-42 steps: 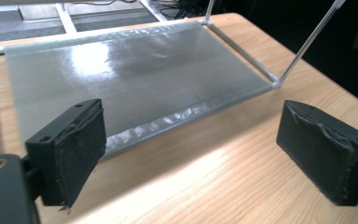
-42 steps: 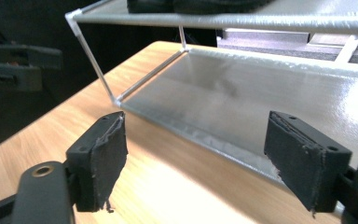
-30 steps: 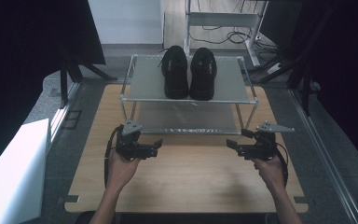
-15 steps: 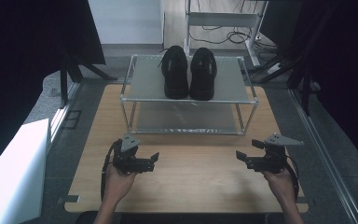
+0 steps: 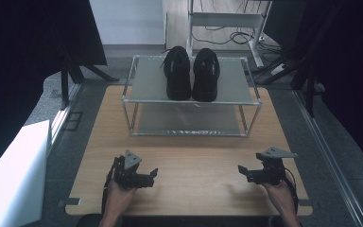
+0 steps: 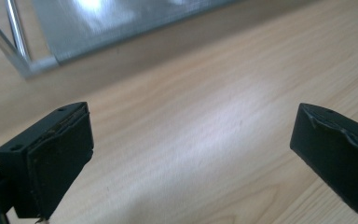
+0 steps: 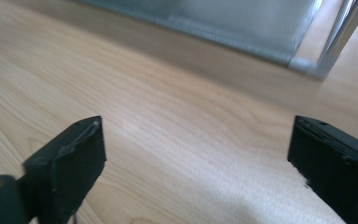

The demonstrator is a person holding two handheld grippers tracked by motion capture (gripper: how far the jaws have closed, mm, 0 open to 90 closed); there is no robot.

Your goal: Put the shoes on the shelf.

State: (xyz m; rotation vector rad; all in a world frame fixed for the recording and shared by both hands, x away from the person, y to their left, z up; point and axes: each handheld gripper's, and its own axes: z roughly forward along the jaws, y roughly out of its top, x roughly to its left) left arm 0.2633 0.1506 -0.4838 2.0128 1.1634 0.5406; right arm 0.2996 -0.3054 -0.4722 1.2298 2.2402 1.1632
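The two black shoes (image 5: 192, 73) stand side by side on the top shelf of the metal rack (image 5: 142, 79), touching each other, with their toes pointing toward you. The rack sits at the far end of the desk (image 5: 198, 165), and its lower shelf is bare. Both of your tools are low near your edge of the desk, well apart from the shoes. Your left gripper (image 5: 147, 173) points in toward the middle, and its jaws are spread wide with nothing between them; in the left gripper view you can see only wood and a corner of the rack past them. Your right gripper (image 5: 241, 170) is the same, jaws wide and empty, looking at the rack's other corner. It looks like the next job is to reach for the shoes, so here is how to do it well. Lift your hands up first, higher than the top shelf, so you do not bump the front bar of the rack. Go slowly and come at each shoe from above. Keep the jaws wide until one side of a shoe's opening sits between them, then squeeze gently. The shoes are soft, so they may bend. Take one shoe with each hand, so neither one tips the other over.
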